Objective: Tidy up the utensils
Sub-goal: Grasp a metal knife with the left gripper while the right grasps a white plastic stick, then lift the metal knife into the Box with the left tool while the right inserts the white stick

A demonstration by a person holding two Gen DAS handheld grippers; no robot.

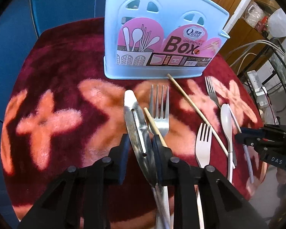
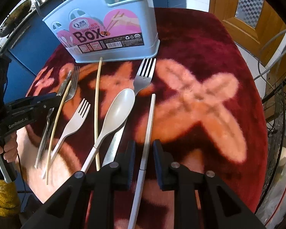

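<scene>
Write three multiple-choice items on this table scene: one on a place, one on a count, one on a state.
1. The blue box stands
A. at the far side of the red mat, beyond the utensils
B. on the floor
C. on its side among the forks

2. Forks lying on the mat:
A. one
B. three
C. five

3. The right claw is
A. shut on a spoon
B. open, straddling the white stick
C. inside the box

Answers:
1 A: the blue box stands upright on the red mat, past every utensil.
2 B: one fork near the left edge, one white, one near the box.
3 B: the right claw shows gaps on both sides of the white stick.
</scene>
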